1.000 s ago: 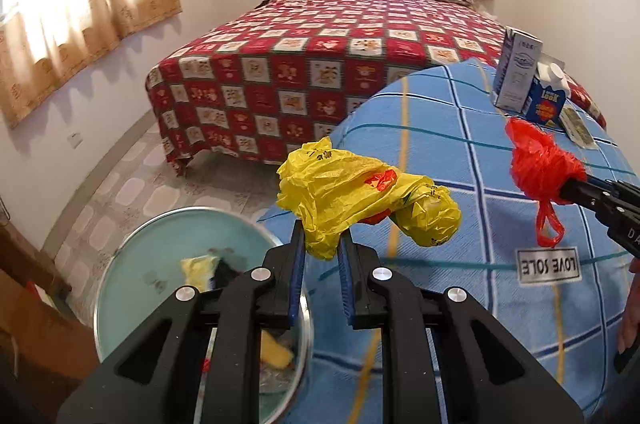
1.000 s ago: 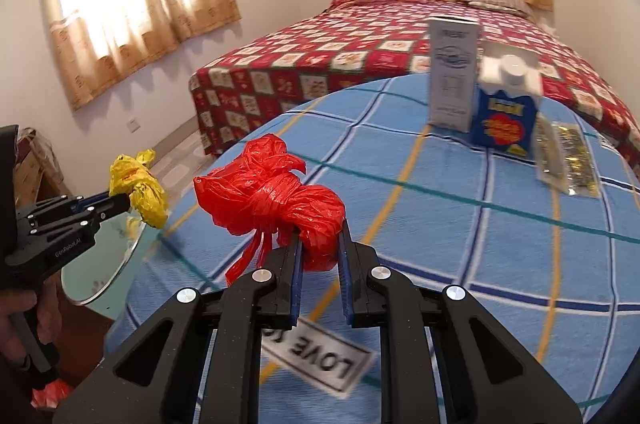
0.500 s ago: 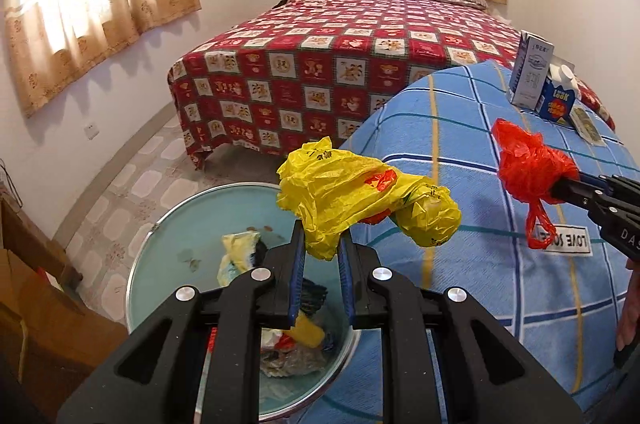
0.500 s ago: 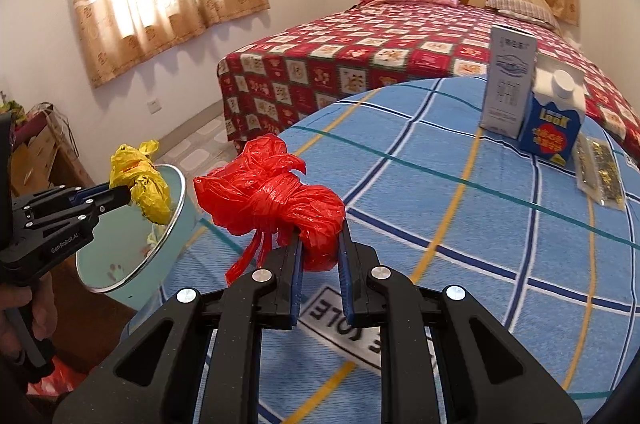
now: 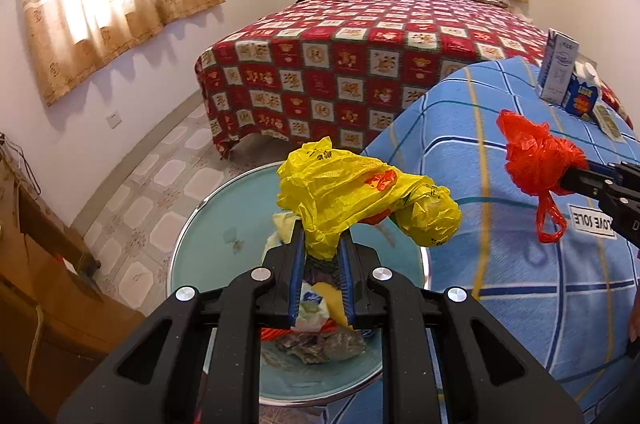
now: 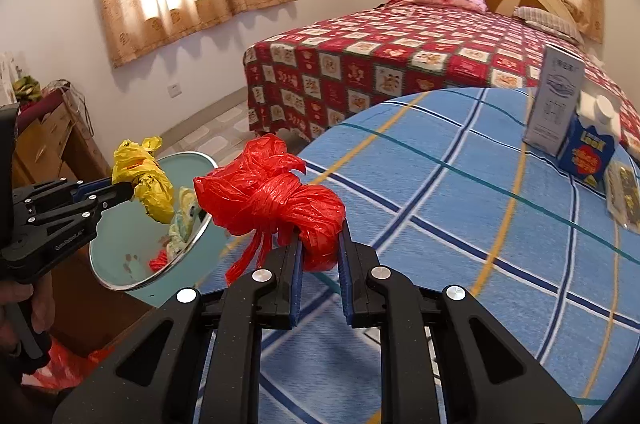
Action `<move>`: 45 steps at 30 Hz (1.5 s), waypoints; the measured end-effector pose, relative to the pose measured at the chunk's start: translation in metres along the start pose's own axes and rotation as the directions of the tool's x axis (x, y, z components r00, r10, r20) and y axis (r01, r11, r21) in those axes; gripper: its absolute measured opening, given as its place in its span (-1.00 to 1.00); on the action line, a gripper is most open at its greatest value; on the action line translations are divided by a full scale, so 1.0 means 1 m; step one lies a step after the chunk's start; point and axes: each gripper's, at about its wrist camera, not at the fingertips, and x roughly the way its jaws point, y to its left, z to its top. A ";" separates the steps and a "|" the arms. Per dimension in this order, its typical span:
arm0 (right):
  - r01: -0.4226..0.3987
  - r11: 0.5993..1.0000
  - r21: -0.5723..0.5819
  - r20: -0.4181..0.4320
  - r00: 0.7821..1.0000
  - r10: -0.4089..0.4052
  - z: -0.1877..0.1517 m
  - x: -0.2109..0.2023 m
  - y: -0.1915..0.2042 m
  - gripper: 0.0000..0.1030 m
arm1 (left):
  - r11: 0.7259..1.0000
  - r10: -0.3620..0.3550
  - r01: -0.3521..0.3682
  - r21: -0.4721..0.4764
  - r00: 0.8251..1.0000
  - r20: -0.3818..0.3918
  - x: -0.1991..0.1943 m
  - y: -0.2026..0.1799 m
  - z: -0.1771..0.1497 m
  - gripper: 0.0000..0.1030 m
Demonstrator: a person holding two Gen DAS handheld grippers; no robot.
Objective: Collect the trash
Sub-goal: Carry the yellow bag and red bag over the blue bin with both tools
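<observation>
Trash, two knotted plastic bags, both off the table and held in the air. Yellow bag [image 5: 360, 195] pinched by a lower fold in left gripper [image 5: 322, 256], jaws clamped on it, bulk bulging up and forward past the fingertips; positioned directly above the pale green bin [image 5: 200, 256], presumably so that a plain release drops it inside. Same arrangement confirmed from the right wrist view: yellow bag [image 6: 142, 179] over the bin [image 6: 120, 264] mouth, left gripper [image 6: 124, 189] reaching in from the side. Red bag [image 6: 272, 199] clamped at its knot in right gripper [image 6: 320, 252], jaws closed on the crumpled plastic, loose handle strips dangling below; located above the near edge of the blue checked tablecloth [image 6: 460, 224], near the bin but not yet over it. Probably queued second, kept aside to leave the bin mouth free. Judged step: release of yellow bag imminent, red bag to follow. Bin contents: already part filled with crumpled wrappers, pale plastic, something yellow, a red scrap; exact items not identifiable. Bin standing on the tiled floor, tucked against the table edge. Remaining on the tablecloth, well apart from both grippers: tall white carton [image 6: 554, 99], blue carton [image 6: 586, 151] with white cap just beside it, flat packet [image 6: 622, 191] next to those. Unclear whether these count as trash. Beyond: bed with red patterned cover [image 5: 360, 63], curtained windows.
</observation>
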 end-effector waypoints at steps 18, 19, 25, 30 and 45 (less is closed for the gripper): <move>-0.054 0.994 -0.091 -0.017 0.998 0.052 0.015 0.016 0.049 -0.68 | 0.997 0.063 -0.063 -0.045 0.998 -0.010 -0.008 0.044 -0.018 -0.69; -0.056 0.994 -0.093 -0.018 0.998 0.055 0.015 0.016 0.049 -0.68 | 0.997 0.065 -0.065 -0.045 0.998 -0.010 -0.009 0.046 -0.018 -0.69; -0.072 0.991 -0.116 -0.027 0.997 0.070 0.019 0.021 0.062 -0.68 | 0.995 0.081 -0.081 -0.060 0.997 -0.011 -0.012 0.059 -0.023 -0.69; -0.084 0.987 -0.133 -0.036 0.996 0.080 0.021 0.027 0.072 -0.68 | 0.993 0.093 -0.094 -0.068 0.996 -0.015 -0.014 0.068 -0.026 -0.69; -0.107 0.979 -0.175 -0.053 0.994 0.099 0.025 0.034 0.093 -0.68 | 0.985 0.142 -0.144 -0.091 0.990 -0.027 -0.017 0.093 -0.036 -0.69</move>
